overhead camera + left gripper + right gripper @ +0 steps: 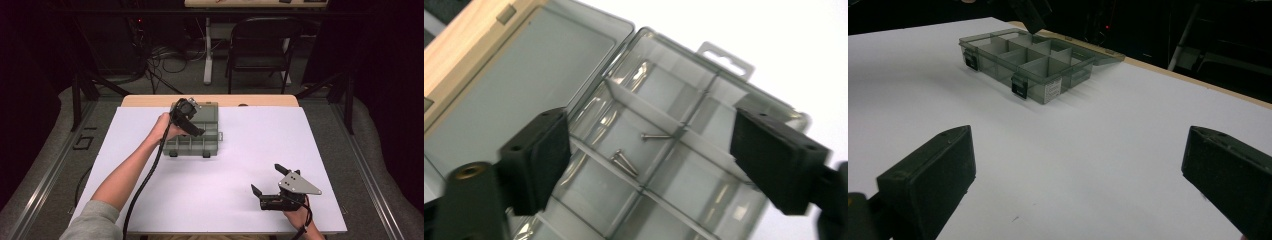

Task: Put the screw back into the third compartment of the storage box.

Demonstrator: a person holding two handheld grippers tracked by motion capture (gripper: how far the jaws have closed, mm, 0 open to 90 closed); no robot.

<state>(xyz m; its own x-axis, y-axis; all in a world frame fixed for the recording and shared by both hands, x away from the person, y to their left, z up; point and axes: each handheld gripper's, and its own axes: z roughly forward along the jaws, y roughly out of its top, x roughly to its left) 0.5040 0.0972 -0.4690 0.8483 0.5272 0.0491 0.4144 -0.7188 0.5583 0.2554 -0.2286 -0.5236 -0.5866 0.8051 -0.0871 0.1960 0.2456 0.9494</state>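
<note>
- Nearest the high camera, at the bottom right of the white table [240,170], the right gripper [270,181] lies low in the person's right hand [299,218], its jaws spread wide and clamped on nothing; a grey three-cornered plate sits on top of it.
- From the right gripper view, that gripper [1083,170] looks across bare white surface between its two black jaws, with the organiser box [1023,62] well apart from it, far up the table.
- Up the table, the left gripper [192,125] is held in the left hand [167,131] over the organiser box [195,135], which sits near the far edge of the white surface, its lid against the wooden strip [260,100] behind.
- In the left gripper view, the left gripper [649,165] has its jaws well apart and holds nothing; the box [659,100] lies right beneath and between them.
- That box is smoky grey, see-through plastic, with its lid [519,85] swung fully open and lying flat behind it.
- White dividers split the tray into several compartments.
- Three small metal screws [624,161] lie in one compartment framed between the left jaws: two side by side, and a third [655,136] a little apart, by a divider.
- Two dark latches [1019,89] hang on the front wall, and a hang tab [726,59] sticks out from one end.
</note>
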